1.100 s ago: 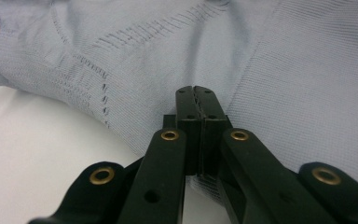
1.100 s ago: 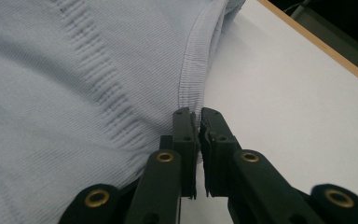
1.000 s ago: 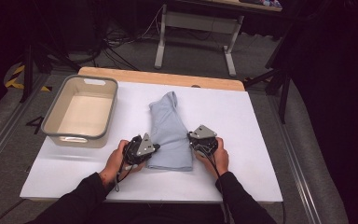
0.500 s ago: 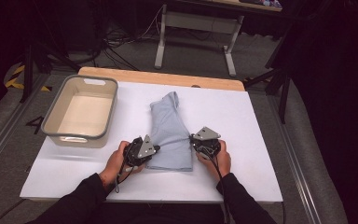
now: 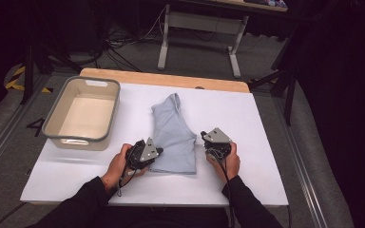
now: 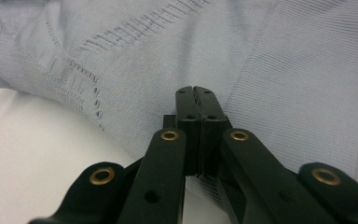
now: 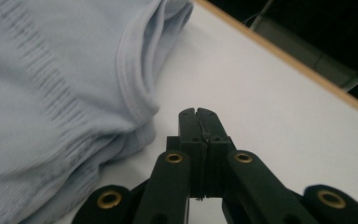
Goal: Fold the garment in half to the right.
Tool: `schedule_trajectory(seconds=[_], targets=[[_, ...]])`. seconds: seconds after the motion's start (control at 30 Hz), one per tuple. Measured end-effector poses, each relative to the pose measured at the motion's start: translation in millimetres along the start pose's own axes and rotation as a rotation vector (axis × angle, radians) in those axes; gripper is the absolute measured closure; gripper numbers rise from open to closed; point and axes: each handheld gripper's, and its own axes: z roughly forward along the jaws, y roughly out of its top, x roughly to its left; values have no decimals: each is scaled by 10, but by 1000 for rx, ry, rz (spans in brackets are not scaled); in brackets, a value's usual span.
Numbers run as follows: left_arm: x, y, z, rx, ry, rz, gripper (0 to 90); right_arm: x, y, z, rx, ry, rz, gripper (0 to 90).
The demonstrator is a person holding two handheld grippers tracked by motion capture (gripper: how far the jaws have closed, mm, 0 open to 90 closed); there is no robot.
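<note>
My left claw [image 6: 196,91] is closed empty over the pale blue garment [image 5: 173,135] lying mid-bench [image 5: 247,114]; my right claw [image 7: 198,113] is closed just beside its edge. No label shows on it.

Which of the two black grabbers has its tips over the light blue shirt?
The left gripper: its closed tips sit over the light blue knitted shirt. The right gripper is closed too, but its tips are over the bare white table beside the shirt.

The pale blue knitted garment [image 5: 173,135] lies folded flat at the tabletop's middle; its wide end faces the near edge.
</note>
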Motion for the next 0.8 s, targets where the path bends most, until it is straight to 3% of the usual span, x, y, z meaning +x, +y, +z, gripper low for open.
schedule_trajectory(seconds=[0.2,0.4,0.7,0.8], targets=[[-10,6,-30,-17,2,3,899,-9,41,-66,-80,-83,5,884],[-2,22,-103,-53,0,10,899,-34,63,-98,-120,-110,15,865],[167,98,-298,-126,47,-25,897,-60,212,-90,-169,-26,41,900],[243,121,-290,-129,60,-43,897,-4,289,-66,-185,25,8,900]])
